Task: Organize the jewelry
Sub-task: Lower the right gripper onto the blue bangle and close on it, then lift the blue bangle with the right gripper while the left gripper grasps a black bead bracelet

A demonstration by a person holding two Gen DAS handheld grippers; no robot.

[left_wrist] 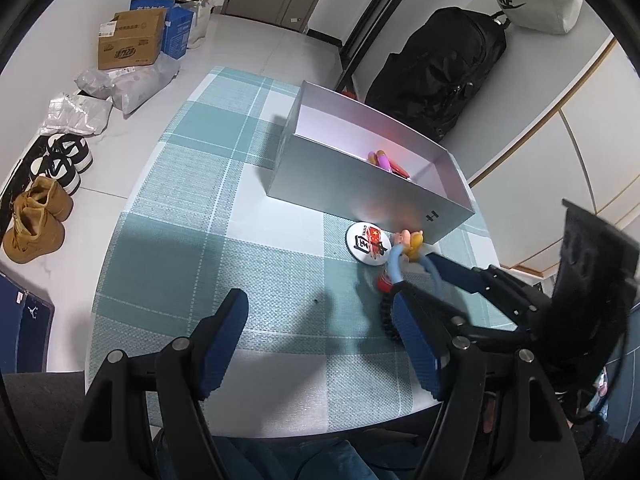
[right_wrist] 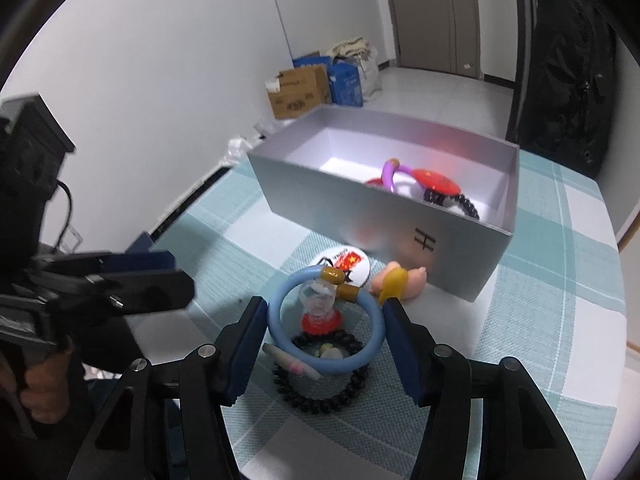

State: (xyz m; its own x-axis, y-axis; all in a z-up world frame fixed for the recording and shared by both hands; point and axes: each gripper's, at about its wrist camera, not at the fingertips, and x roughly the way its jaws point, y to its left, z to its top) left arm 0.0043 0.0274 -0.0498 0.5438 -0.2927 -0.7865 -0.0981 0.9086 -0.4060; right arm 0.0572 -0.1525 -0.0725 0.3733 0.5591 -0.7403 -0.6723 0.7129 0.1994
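A light blue bangle (right_wrist: 340, 364) with gold caps stands between the fingers of my right gripper (right_wrist: 325, 320), both pads against its sides. Seen from the left wrist, the bangle (left_wrist: 396, 264) is tilted up off the cloth in the right gripper (left_wrist: 424, 284). Under it lie a black bead bracelet (right_wrist: 320, 396), a clear charm on a red base (right_wrist: 320, 312) and a small white stick (right_wrist: 292, 364). A round badge (right_wrist: 340, 260) and a pink-and-yellow figure (right_wrist: 400, 280) lie before the grey box (right_wrist: 360, 216). My left gripper (left_wrist: 320, 312) hangs open over bare cloth.
The grey box (left_wrist: 360, 196) holds a purple ring (right_wrist: 390, 176), a red piece and black beads. The round table carries a teal checked cloth (left_wrist: 200, 200). Shoes (left_wrist: 40, 216), cartons (left_wrist: 132, 40) and a black bag (left_wrist: 440, 68) stand on the floor around it.
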